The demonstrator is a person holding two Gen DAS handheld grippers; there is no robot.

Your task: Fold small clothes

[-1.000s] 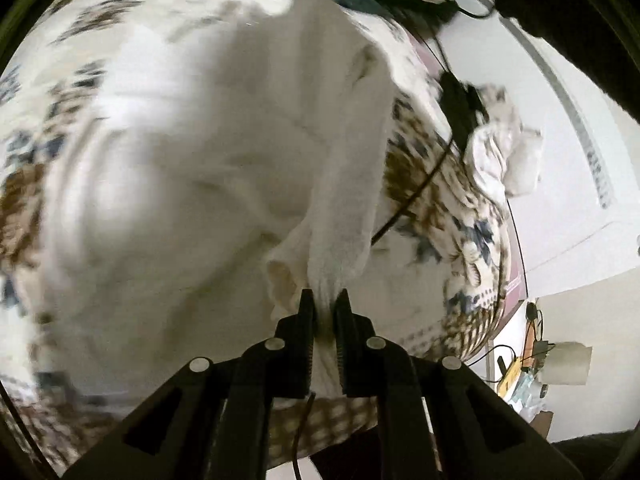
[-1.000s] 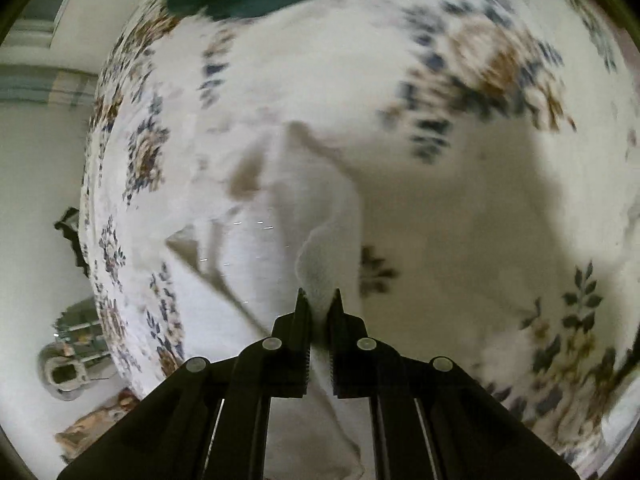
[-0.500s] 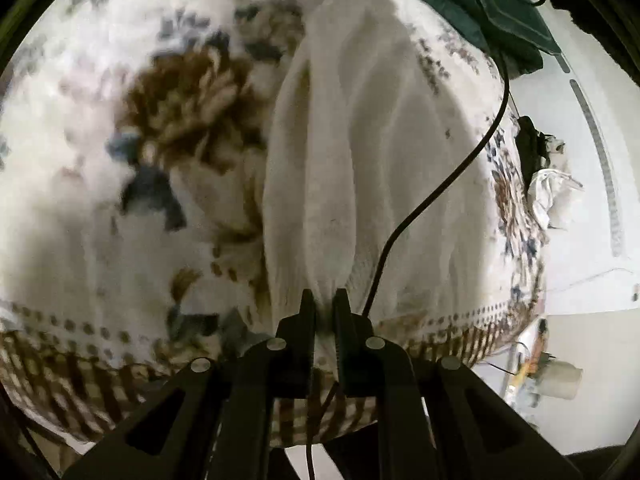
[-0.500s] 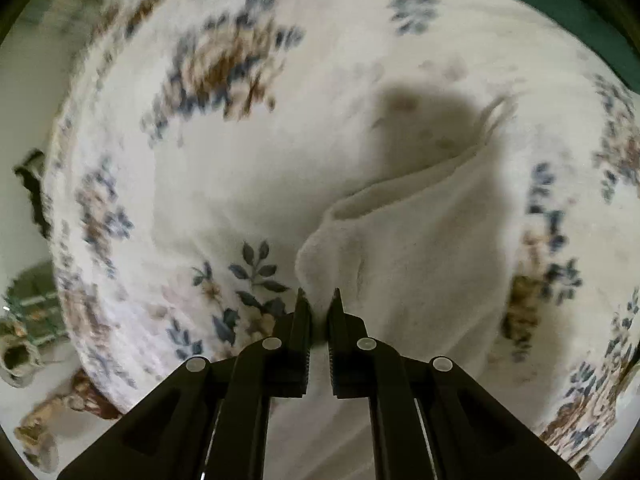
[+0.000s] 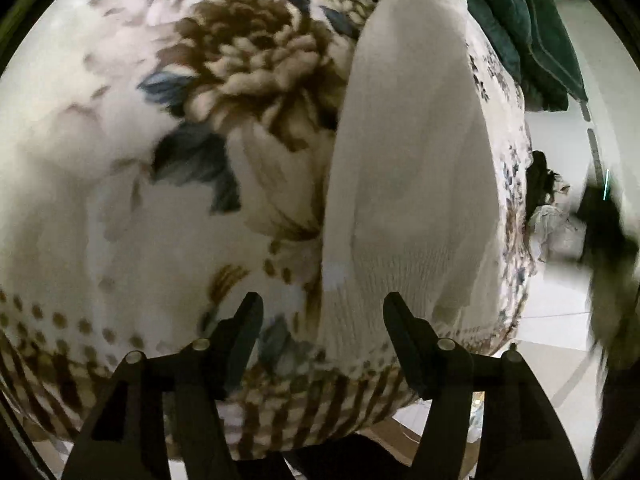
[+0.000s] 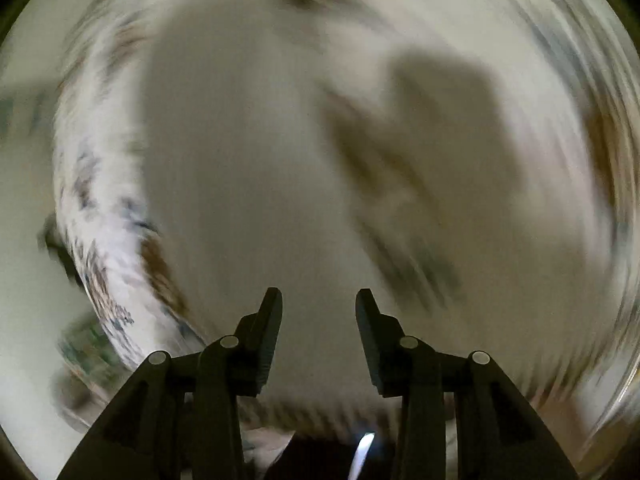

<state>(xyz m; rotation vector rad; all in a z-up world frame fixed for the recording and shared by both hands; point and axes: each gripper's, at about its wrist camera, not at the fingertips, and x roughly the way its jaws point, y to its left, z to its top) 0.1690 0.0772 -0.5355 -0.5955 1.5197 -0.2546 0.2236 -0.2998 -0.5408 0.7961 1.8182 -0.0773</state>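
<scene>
Both claws gape wide, holding nothing. The white knit garment lies on the floral blanket, at one o'clock from the left gripper. The right gripper should steady before regrasping the hem squarely.

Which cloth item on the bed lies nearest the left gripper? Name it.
The white knit garment, spread flat on the floral bedspread, its ribbed hem just ahead of the open left gripper. The dark green fabric lies bunched at the far edge.
</scene>
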